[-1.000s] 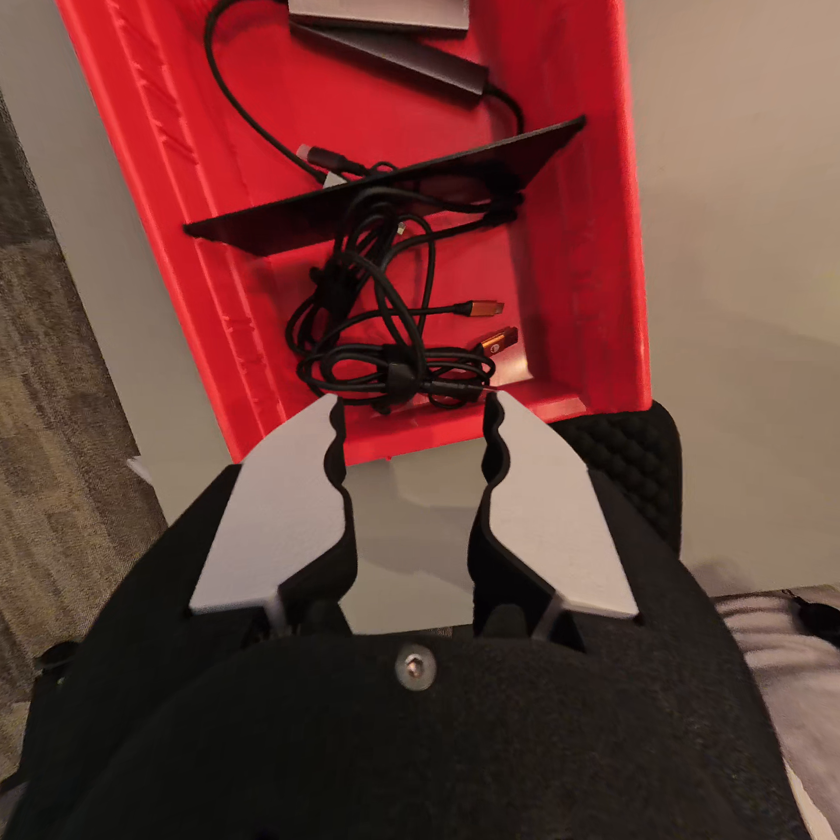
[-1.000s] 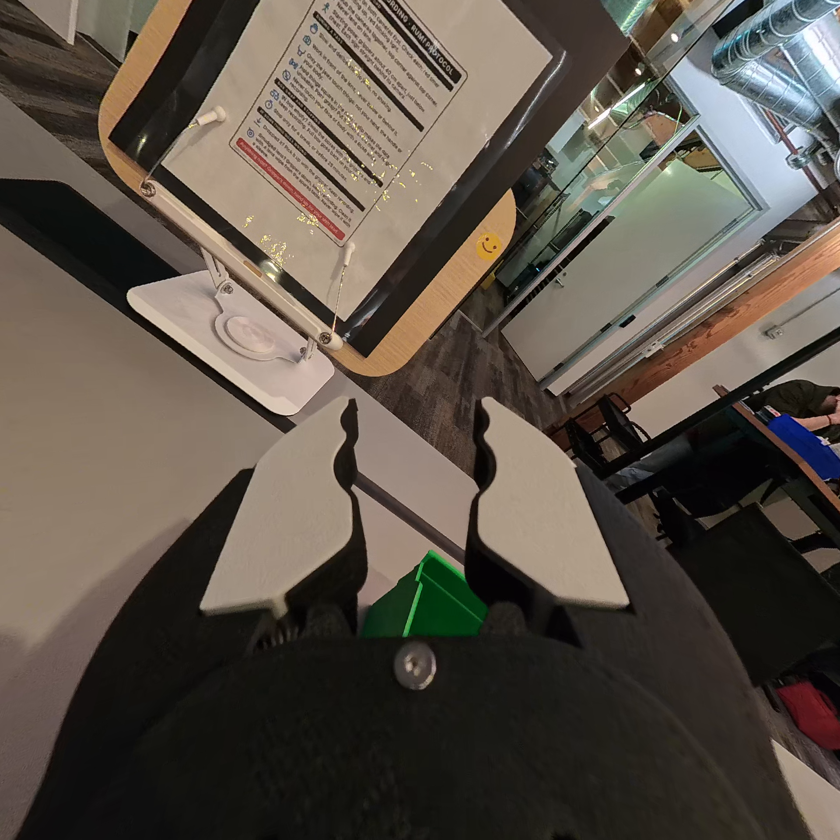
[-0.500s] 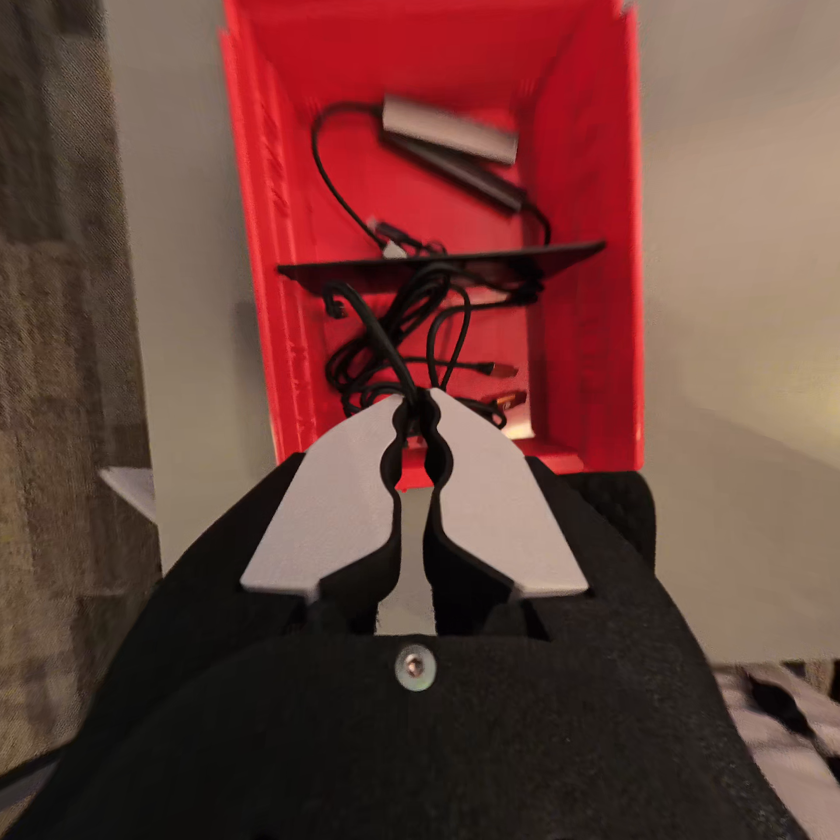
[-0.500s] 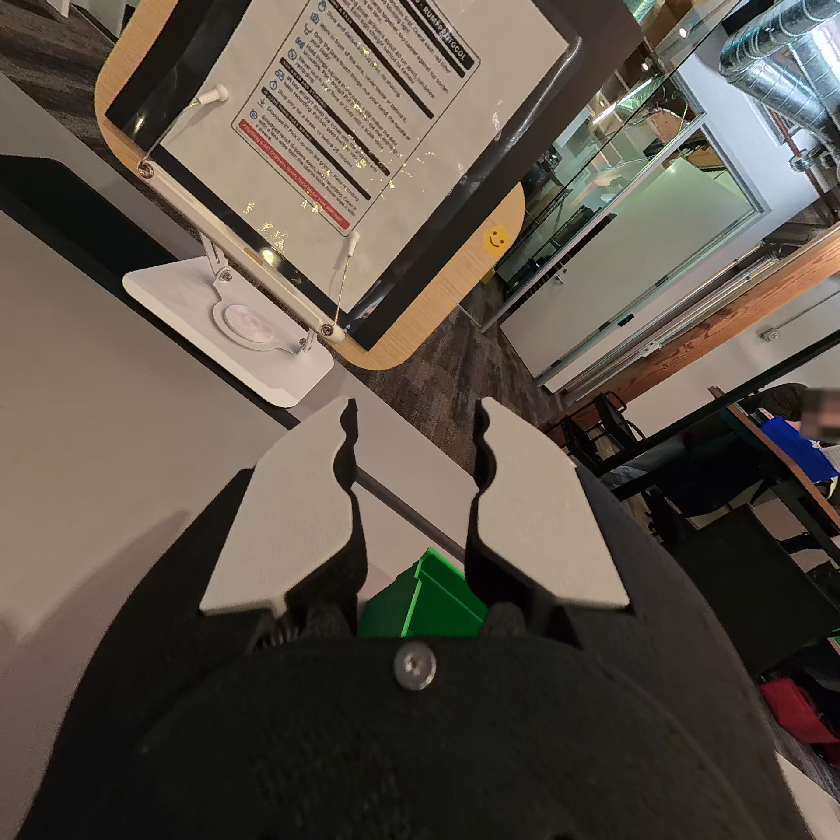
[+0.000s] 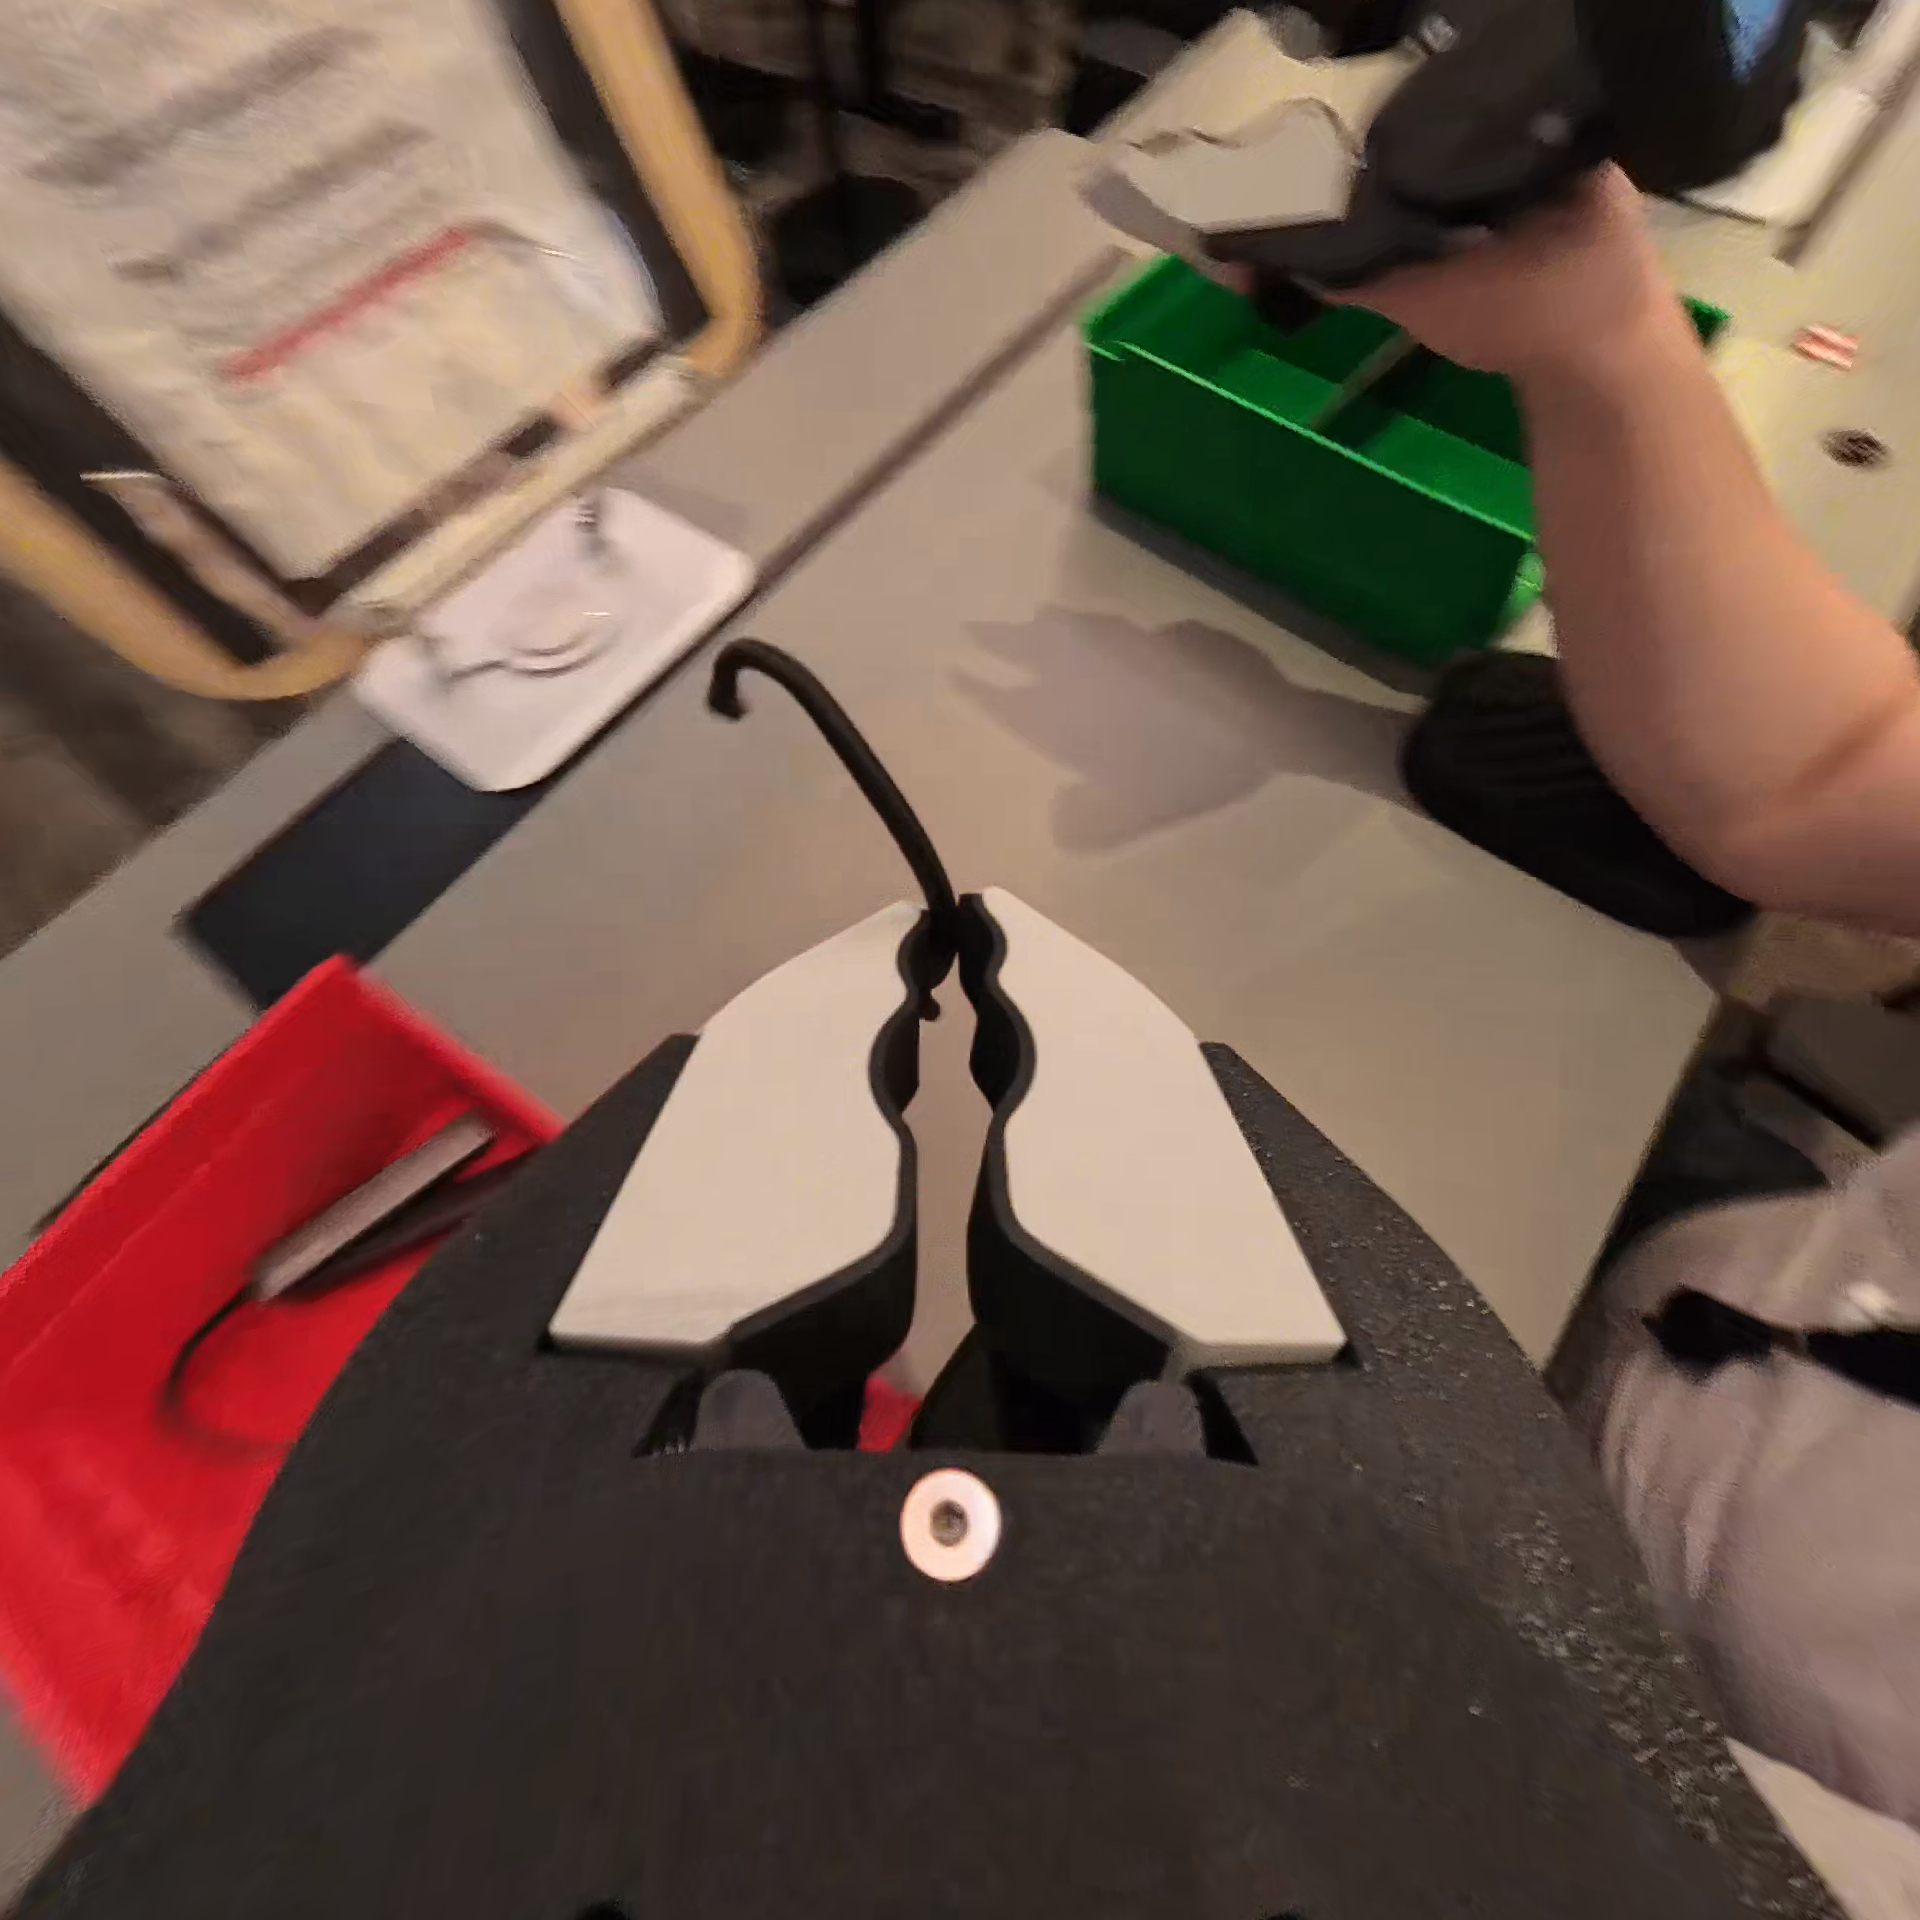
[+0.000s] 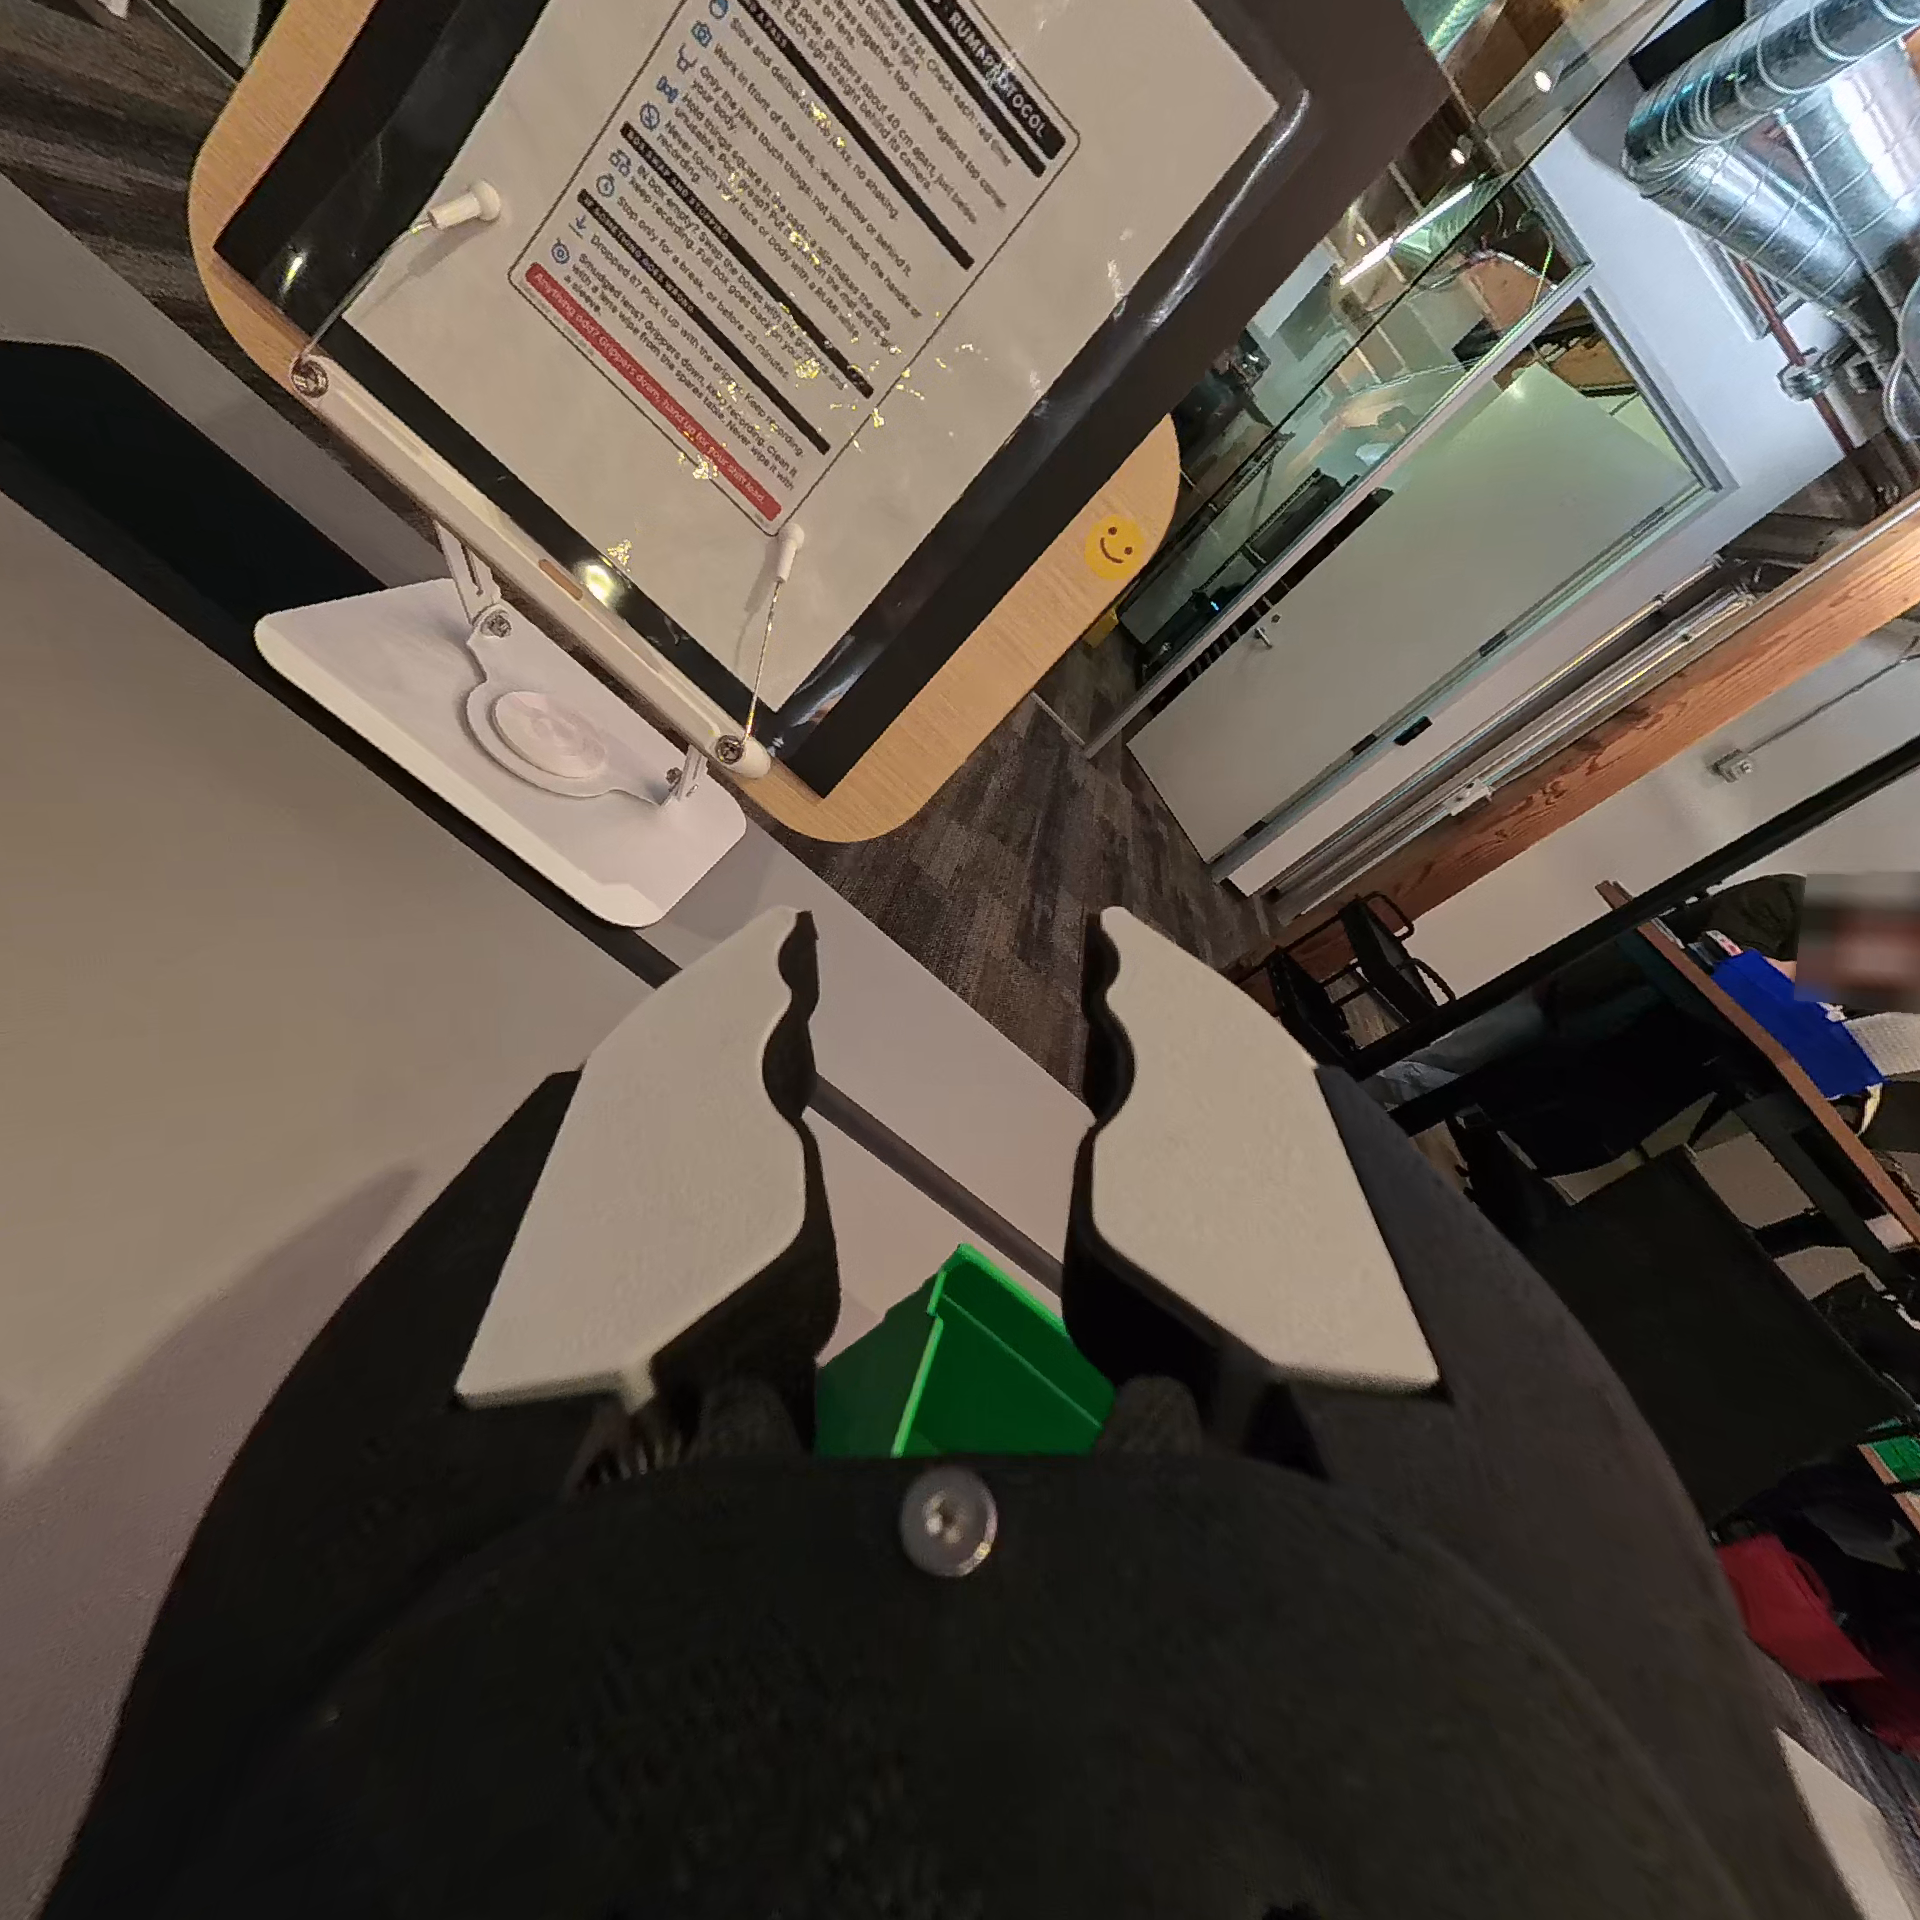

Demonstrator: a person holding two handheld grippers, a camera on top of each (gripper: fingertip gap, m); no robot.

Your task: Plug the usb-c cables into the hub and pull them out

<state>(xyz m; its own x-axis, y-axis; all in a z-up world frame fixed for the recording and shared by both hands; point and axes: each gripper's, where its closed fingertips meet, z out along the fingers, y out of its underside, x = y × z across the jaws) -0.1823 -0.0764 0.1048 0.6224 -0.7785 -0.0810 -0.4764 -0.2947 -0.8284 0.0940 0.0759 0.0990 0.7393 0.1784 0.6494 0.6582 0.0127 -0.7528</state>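
Between the tips of the left hand-held gripper [image 5: 943,914], clenched almost fully, a thin black usb-c cable [image 5: 831,774] is grasped; its free length arcs up and to the left, ending in a small hook above the grey counter [image 5: 1299,987]. Below and left of this gripper lies the red bin [image 5: 156,1299], holding a grey hub [image 5: 379,1205] with a dark lead. Ahead and to the right, the right hand-held gripper [image 5: 1195,156] hangs over a green bin [image 5: 1299,488], held by a person's bare forearm [image 5: 1704,582]. In its own view the right hand-held gripper [image 6: 948,945] is released, jaws well apart and holding nothing, the green bin [image 6: 966,1361] showing between its fingers. Ahead stands a printed instruction sheet [image 6: 790,260] with black bars and a red strip, on a white stand [image 6: 499,748]; a yellow smiley sticker [image 6: 1114,545] sits beside it.
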